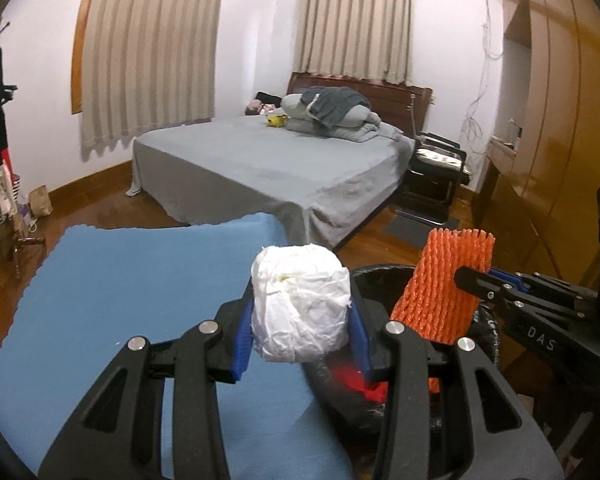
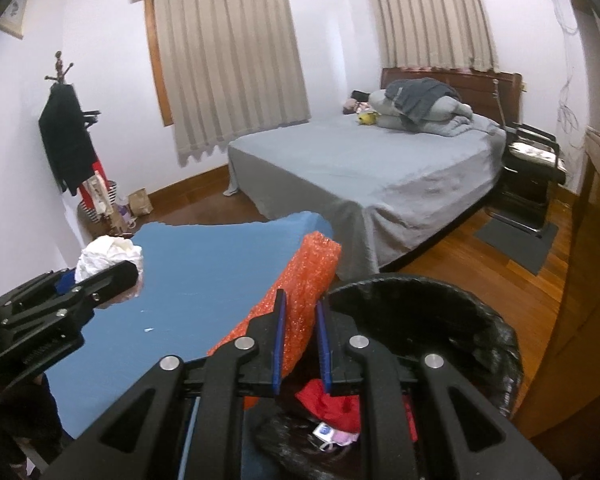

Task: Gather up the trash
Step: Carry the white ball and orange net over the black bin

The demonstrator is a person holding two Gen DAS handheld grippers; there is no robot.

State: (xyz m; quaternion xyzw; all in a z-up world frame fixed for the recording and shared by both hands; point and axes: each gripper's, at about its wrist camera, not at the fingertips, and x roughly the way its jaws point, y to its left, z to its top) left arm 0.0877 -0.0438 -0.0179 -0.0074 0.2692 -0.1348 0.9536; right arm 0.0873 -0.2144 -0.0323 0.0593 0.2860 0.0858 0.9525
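Observation:
My left gripper (image 1: 302, 330) is shut on a crumpled white paper wad (image 1: 300, 304), held above the edge of the blue mat (image 1: 120, 300); the wad also shows in the right wrist view (image 2: 108, 258). My right gripper (image 2: 302, 340) is shut on an orange foam fruit net (image 2: 296, 292), held upright over the near rim of the black-lined trash bin (image 2: 440, 320). In the left wrist view the net (image 1: 440, 284) stands right of the wad, above the bin (image 1: 380, 280). Red trash (image 2: 328, 400) lies inside the bin.
A grey bed (image 1: 260, 164) stands beyond the mat. A wooden wardrobe (image 1: 560, 140) lines the right side. A black chair (image 1: 436, 172) stands beside the bed. A coat stand (image 2: 68, 140) with clothes and a paper bag (image 2: 140, 202) stand at the left wall.

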